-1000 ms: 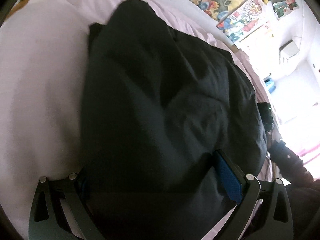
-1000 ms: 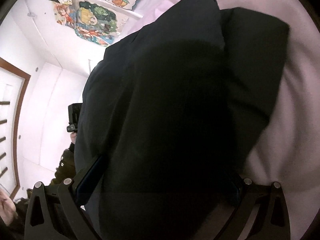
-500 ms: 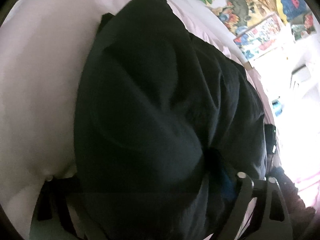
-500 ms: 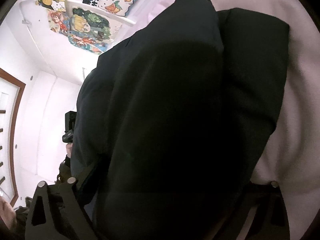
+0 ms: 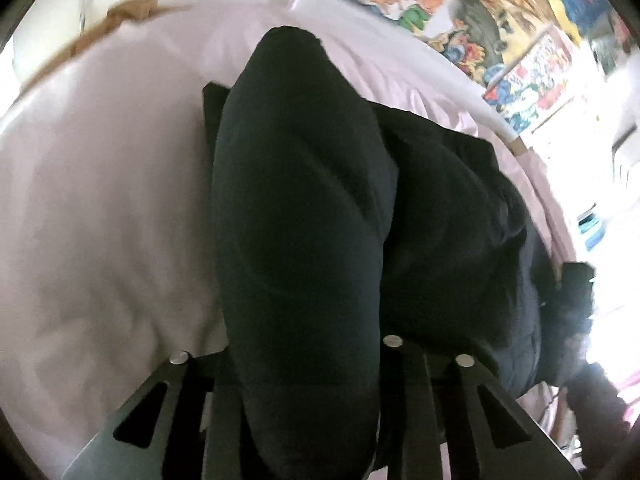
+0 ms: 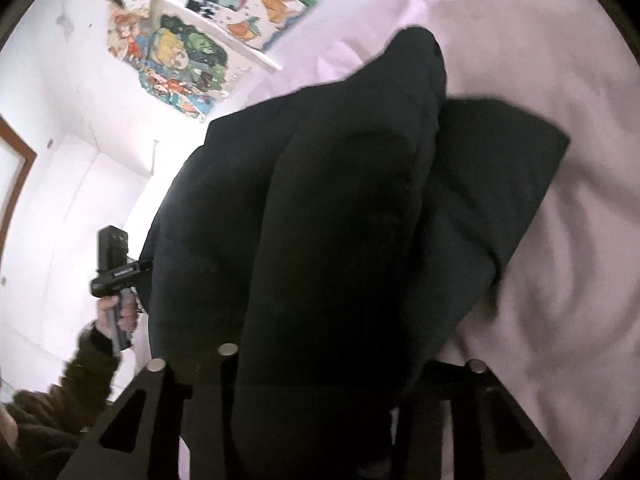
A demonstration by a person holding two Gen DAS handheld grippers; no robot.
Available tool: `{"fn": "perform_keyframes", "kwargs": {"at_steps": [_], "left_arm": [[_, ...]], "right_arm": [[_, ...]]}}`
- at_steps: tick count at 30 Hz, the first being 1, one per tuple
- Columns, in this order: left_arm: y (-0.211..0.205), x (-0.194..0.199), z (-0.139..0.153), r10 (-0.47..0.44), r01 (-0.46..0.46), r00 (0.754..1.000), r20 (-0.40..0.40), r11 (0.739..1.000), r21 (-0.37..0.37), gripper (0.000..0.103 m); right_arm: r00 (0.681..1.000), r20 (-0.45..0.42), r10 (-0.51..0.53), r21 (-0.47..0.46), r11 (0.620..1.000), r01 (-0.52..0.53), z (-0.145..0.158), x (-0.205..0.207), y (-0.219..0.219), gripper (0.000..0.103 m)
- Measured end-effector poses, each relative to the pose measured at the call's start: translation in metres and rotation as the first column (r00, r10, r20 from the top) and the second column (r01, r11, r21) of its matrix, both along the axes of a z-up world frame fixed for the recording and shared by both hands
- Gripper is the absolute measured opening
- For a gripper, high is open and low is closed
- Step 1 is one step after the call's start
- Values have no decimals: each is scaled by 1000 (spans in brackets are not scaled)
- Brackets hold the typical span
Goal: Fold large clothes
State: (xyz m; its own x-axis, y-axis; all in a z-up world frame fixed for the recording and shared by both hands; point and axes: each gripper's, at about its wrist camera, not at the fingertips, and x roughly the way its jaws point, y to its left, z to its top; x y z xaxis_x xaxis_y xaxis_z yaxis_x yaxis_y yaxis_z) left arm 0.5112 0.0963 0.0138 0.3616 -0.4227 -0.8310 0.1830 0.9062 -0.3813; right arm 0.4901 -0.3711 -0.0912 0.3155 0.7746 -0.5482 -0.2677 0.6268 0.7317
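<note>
Black fabric fills both wrist views: a large dark garment (image 5: 304, 216), thick and softly puffed, is bunched into long rounded folds and lifted above a bed covered in pale pink bedding (image 5: 100, 208). In the right wrist view the garment (image 6: 340, 220) hangs in a tall ridge, with a flat squared panel lying on the bedding (image 6: 580, 260) to its right. The left hand-held gripper (image 5: 298, 364) has its fingers drawn close on a thick fold of the cloth, which drapes over and hides the pads. The right hand-held gripper (image 6: 320, 364) is likewise buried in cloth; its fingertips are covered, yet the fabric runs straight between its narrowed frame. Past the garment's left edge in the right wrist view, the person's left hand (image 6: 120, 312) grips the other tool's black handle. Colourful cartoon posters (image 6: 180, 60) hang on the white wall behind. Open bedding lies left of the garment in the left wrist view and right of it in the right wrist view.
</note>
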Motion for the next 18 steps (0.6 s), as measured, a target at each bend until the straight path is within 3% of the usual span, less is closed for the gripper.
{"fn": "perform_keyframes", "kwargs": {"at_steps": [7, 13, 18], "left_arm": [[3, -61, 48, -61, 61, 997, 54, 998, 0, 16], [19, -138, 94, -70, 73, 993, 99, 997, -20, 16], [21, -181, 103, -55, 55, 996, 72, 998, -7, 16]], "right_arm": [[995, 91, -41, -58, 997, 46, 58, -55, 14, 28], [990, 144, -8, -202, 979, 37, 127, -133, 43, 28], [992, 125, 33, -254, 967, 0, 147, -165, 64, 28]]}}
